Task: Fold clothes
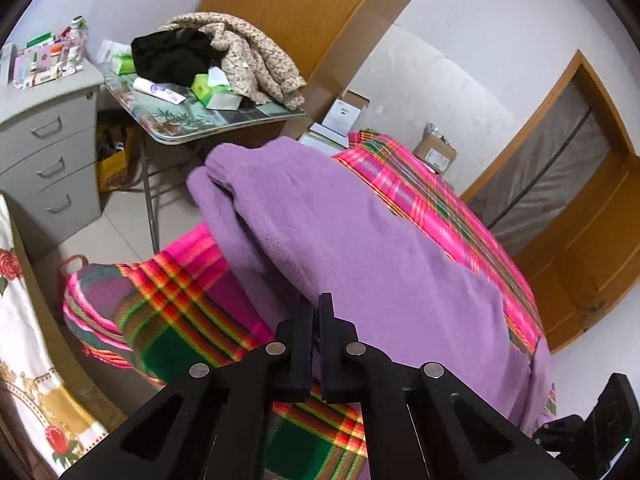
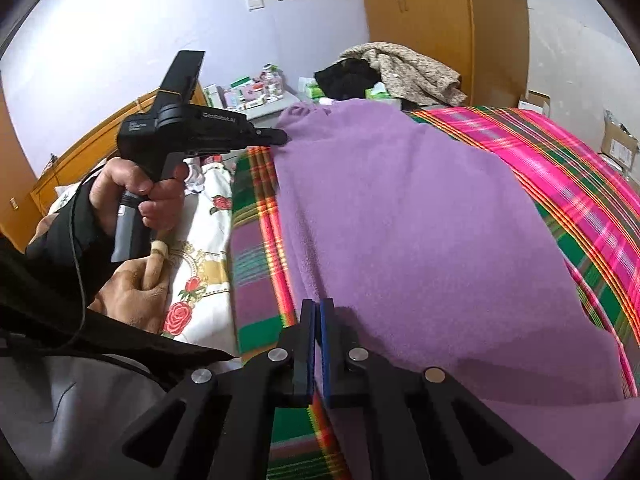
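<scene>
Purple fleece [image 2: 400,216] on plaid blanket [image 2: 568,168], both tongs closed, right view alone shows hand [image 2: 132,196] holding left gripper [image 2: 280,138], right gripper [image 2: 318,308] at near edge.

The garment [image 1: 360,232] is a lilac fleece piece, soft and fuzzy, spread across a bright plaid blanket [image 1: 180,308] of pink, green and red. In the left wrist view it fills the centre of the frame, running from a cuffed end at upper centre down to the lower right edge. A fold or layered edge runs along its left side, where the fabric doubles over. In the right wrist view the garment [image 2: 420,232] covers the middle and lower right, lying mostly flat and smooth, with a gathered cuff at upper centre.
</scene>
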Motion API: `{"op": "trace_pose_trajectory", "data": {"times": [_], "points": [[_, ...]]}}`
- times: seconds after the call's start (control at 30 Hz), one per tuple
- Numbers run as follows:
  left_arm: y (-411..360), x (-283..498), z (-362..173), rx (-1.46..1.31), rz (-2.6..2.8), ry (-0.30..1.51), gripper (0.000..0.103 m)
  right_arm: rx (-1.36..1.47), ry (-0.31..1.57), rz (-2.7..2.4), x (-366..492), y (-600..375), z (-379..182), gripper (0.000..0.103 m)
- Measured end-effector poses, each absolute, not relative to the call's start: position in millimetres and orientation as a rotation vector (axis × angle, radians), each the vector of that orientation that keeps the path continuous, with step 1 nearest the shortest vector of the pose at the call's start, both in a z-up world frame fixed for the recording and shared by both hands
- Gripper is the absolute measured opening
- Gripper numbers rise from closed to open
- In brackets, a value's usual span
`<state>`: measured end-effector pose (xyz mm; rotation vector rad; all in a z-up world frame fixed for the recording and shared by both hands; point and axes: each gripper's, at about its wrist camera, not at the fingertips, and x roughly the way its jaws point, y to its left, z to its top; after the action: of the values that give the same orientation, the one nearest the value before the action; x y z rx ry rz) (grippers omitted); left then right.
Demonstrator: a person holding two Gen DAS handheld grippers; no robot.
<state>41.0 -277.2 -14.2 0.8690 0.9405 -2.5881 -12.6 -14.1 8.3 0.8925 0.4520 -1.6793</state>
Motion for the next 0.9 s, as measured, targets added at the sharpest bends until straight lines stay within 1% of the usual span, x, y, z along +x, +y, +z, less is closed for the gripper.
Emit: {"op": "trace_pose_trajectory", "data": {"times": [0.07,0.17,0.3,0.43,0.53,0.6,0.63,0.7,0.8,0.9], "points": [[-282.2,41.7,-22.9,0.905,-2.563,0.953,0.002,0.929,0.484,-1.665,-12.4,-18.9,-2.7,0.003],[-284.5,40.5,-33.8,0.967,-2.552,0.974,0.002,0.946,0.447,-1.671,-17.6,-15.4,-2.3,0.004],[-284.6,44.9,-23.0,0.939,-2.571,0.949,0.003,0.906,0.382,-1.738,-25.7,0.8,16.2,0.005],[-283.9,49.1,-7.3,0.888,-2.588,0.903,0.003,0.894,0.291,-1.864,-43.8,19.8,30.4,0.012],[-279.2,48.1,3.9,0.864,-2.619,0.876,0.003,0.935,0.216,-1.957,-71.8,31.2,34.7,0.013],[-266.2,35.7,8.7,0.885,-2.671,0.847,0.003,0.959,0.158,-2.000,-96.7,37.3,39.8,0.019],[-258.1,27.8,10.3,0.903,-2.698,0.830,0.003,0.970,0.128,-2.008,-109.3,38.9,42.1,0.026],[-241.5,9.4,9.3,0.956,-2.750,0.803,0.003,0.992,0.071,-2.015,-134.2,40.7,46.4,0.032],[-221.5,-11.4,4.0,1.028,-2.803,0.778,0.003,1.037,0.001,-1.989,-167.4,34.5,48.0,0.032],[-202.0,-28.6,-2.5,1.099,-2.839,0.747,0.003,1.109,-0.042,-1.945,-195.3,19.3,37.6,0.032]]}}
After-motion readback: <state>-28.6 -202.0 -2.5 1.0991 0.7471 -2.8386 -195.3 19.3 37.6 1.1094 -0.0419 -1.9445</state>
